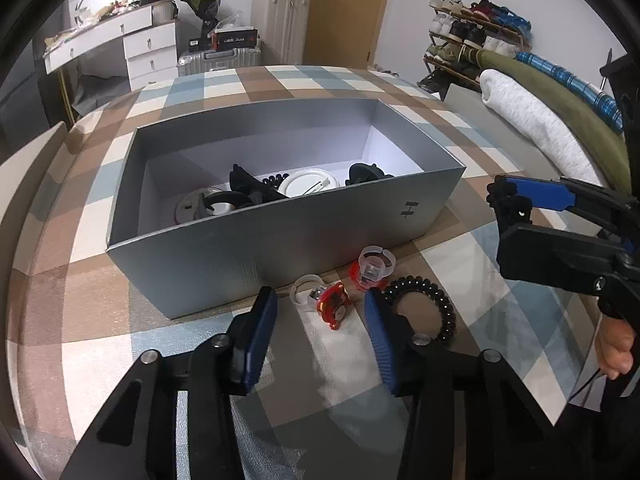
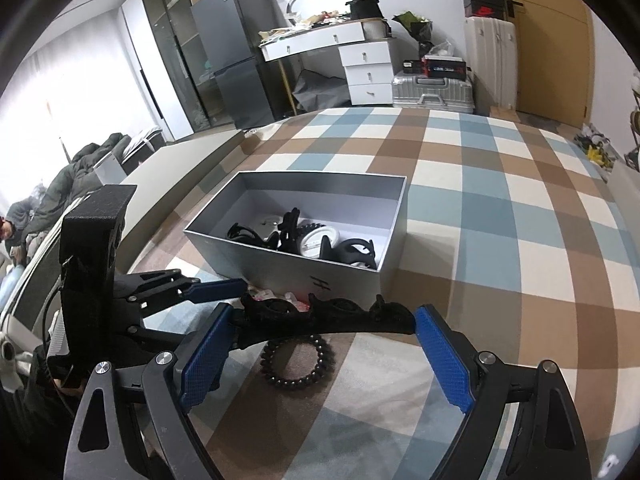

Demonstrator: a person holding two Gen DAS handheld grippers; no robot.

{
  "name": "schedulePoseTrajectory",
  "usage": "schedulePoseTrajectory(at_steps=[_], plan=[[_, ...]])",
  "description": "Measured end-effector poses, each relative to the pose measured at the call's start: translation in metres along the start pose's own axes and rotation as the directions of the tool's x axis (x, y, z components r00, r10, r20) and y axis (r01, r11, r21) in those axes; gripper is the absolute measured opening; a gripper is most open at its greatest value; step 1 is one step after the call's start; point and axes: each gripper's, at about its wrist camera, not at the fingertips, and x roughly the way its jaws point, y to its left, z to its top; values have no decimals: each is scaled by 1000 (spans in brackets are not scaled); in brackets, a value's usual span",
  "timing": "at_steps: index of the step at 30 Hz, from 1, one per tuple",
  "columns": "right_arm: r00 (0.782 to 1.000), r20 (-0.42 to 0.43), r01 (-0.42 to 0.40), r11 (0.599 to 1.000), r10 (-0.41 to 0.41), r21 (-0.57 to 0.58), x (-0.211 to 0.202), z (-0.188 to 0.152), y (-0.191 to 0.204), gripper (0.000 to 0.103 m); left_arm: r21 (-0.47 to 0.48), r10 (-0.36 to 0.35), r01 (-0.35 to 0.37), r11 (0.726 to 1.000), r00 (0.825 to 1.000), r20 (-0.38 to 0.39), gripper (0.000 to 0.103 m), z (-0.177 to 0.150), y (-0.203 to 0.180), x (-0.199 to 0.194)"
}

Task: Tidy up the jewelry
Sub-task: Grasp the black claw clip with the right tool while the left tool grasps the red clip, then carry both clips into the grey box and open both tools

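Note:
A grey open box [image 1: 280, 236] sits on the checkered bed, holding black hair clips [image 1: 252, 188] and a white round case [image 1: 308, 184]; it also shows in the right wrist view [image 2: 340, 272]. My left gripper [image 1: 320, 312] is open, low over a red-and-clear ring [image 1: 334, 304] in front of the box. A second red-and-clear ring [image 1: 370, 266] and a black beaded bracelet [image 1: 432, 304] lie beside it. My right gripper [image 2: 324, 336] is shut on a long black hair clip [image 2: 328, 316], held above the bracelet [image 2: 298, 364].
The bed cover [image 2: 500, 240] extends wide to the right of the box. Rolled blankets [image 1: 540, 120] lie at the bed's right edge. Drawers [image 1: 148, 56], suitcases [image 1: 280, 20] and a shoe rack [image 1: 472, 36] stand beyond the bed.

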Motion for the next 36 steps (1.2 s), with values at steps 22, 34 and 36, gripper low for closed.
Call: schedulePoseTrajectory(at_steps=[22, 34, 36], plan=[[993, 106, -45, 999, 44, 5, -20, 6, 4, 91, 24, -33, 28, 999, 978, 206, 15, 12, 6, -57], [989, 132, -71, 997, 69, 16, -16, 16, 4, 91, 6, 5, -7, 1000, 960, 281, 15, 25, 19, -65], [988, 129, -84, 996, 80, 24, -12, 22, 3, 91, -4, 14, -13, 1000, 960, 279, 15, 28, 23, -61]])
